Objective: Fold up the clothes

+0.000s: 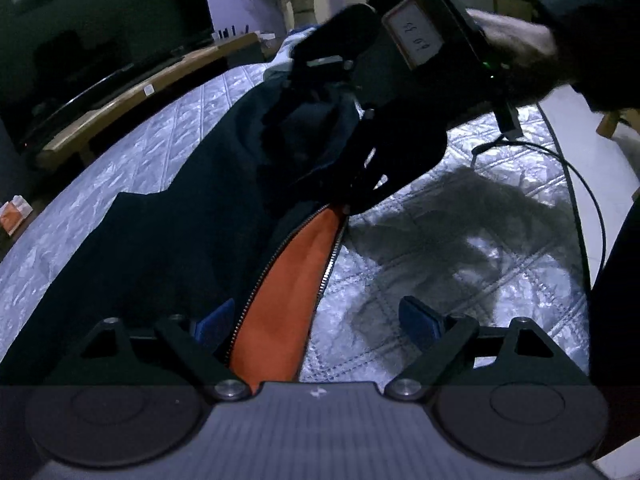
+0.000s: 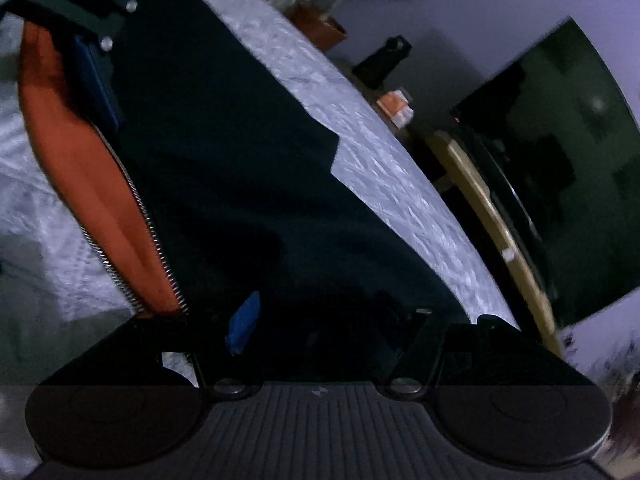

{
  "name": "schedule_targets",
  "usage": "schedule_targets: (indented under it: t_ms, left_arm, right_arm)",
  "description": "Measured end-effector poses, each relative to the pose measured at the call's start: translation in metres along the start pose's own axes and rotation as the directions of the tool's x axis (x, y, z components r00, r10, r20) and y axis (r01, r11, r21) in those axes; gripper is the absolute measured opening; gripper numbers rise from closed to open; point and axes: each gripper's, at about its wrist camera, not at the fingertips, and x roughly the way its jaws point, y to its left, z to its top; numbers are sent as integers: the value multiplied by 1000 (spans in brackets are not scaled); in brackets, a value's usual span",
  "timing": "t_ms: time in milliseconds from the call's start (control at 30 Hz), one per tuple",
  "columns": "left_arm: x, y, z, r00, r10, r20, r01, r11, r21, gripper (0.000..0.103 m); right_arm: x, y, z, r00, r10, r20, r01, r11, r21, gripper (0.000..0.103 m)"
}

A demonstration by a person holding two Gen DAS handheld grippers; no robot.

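Jacket (image 1: 168, 240) is spread flat, unzipped – no fold is made yet; both tongs, left (image 1: 320, 320) and right (image 2: 340, 328), are held apart, empty.

Open left gripper (image 1: 320, 320) straddles dark jacket's (image 1: 180, 240) orange-lined zipper edge (image 1: 296, 292).

Both wrist cameras look steeply down, close over the quilted pale-blue bed (image 1: 140, 152). They face each other (each sees the other's gripper) and share the dark navy zip-up jacket (image 1: 180, 240) with orange lining (image 2: 80, 168).
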Motion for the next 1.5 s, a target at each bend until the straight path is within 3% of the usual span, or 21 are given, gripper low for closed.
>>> schedule_targets:
  t_ms: [33, 67, 100, 167, 267, 400, 500, 533, 633, 667, 700, 767, 833, 967, 1167, 1233, 1300, 1367, 1467, 1500]
  left_arm:
    - [1, 0, 0, 1000, 1, -2, -1, 1000, 0, 87]
    - [2, 1, 0, 1000, 1, -5, -1, 1000, 0, 87]
    - [1, 1, 0, 1000, 2, -5, -2, 1000, 0, 87]
    - [1, -1, 1, 1000, 4, -6, -4, 1000, -1, 87]
    - [1, 0, 0, 1000, 16, -13, -16, 1000, -7, 87]
    - [1, 3, -1, 999, 24, -21, -24, 999, -22, 87]
    - [2, 7, -1, 1000, 4, -14, -4, 1000, -27, 87]
    - [1, 7, -1, 1000, -7, -10, 7, 1000, -28, 87]
    - [-1, 8, -2, 1000, 2, -13, -2, 1000, -22, 87]
    - [-2, 10, -4, 1000, 12, -18, -12, 1000, -23, 87]
    - [-5, 13, -6, 999, 21, -24, -22, 999, -37, 87]
    - [-4, 21, -10, 998, 45, -44, -48, 996, -74, 87]
    - [-4, 26, -13, 997, 58, -60, -63, 994, -93, 87]
    - [-9, 33, -19, 995, 65, -77, -73, 992, -106, 87]
    - [-21, 38, -28, 994, 69, -81, -79, 989, -127, 87]
    - [-27, 41, -30, 995, 73, -70, -83, 986, -142, 87]
    - [-35, 46, -32, 996, 75, -49, -82, 982, -170, 87]
    - [-44, 54, -35, 997, 75, -25, -78, 972, -222, 87]
    - [-48, 59, -39, 998, 68, -16, -70, 962, -263, 87]
    - [-47, 57, -40, 997, 73, -24, -76, 964, -254, 87]
  right_arm:
    - [2, 1, 3, 1000, 15, 5, -15, 1000, -26, 65]
    - [4, 1, 5, 999, 31, 10, -30, 998, -53, 54]
    - [5, 2, 8, 999, 47, 14, -46, 996, -78, 35]
    - [7, 0, 11, 996, 85, 7, -84, 993, -82, 21]
    - [-3, -13, 9, 991, 120, 52, -123, 990, 67, 16]
    - [-22, -50, 7, 985, 100, 139, -141, 935, 324, 15]
    - [-32, -77, 2, 979, 112, 169, -178, 873, 453, 17]
    - [-25, -81, 2, 975, 159, 157, -215, 857, 468, 18]
    - [-14, -72, 8, 965, 227, 129, -261, 863, 433, 25]
    - [-11, -67, 10, 962, 245, 121, -273, 866, 419, 34]
    - [-14, -64, 11, 956, 261, 133, -292, 844, 449, 40]
    - [-18, -56, 11, 944, 290, 155, -328, 798, 506, 63]
    - [-14, -43, 18, 946, 293, 135, -320, 802, 505, 63]
    - [-2, -13, 25, 959, 278, 47, -273, 873, 404, 60]
    - [-16, -27, 6, 966, 255, -53, -202, 862, 464, 60]
    - [-30, -23, 7, 952, 305, 23, -281, 844, 457, 61]
    - [-44, -19, 7, 930, 353, 99, -359, 822, 443, 74]
    - [-50, -9, 13, 905, 402, 141, -424, 813, 399, 78]
    - [-38, 7, 27, 880, 453, 139, -472, 805, 361, 75]
    - [-31, 10, 31, 866, 481, 135, -495, 790, 361, 63]
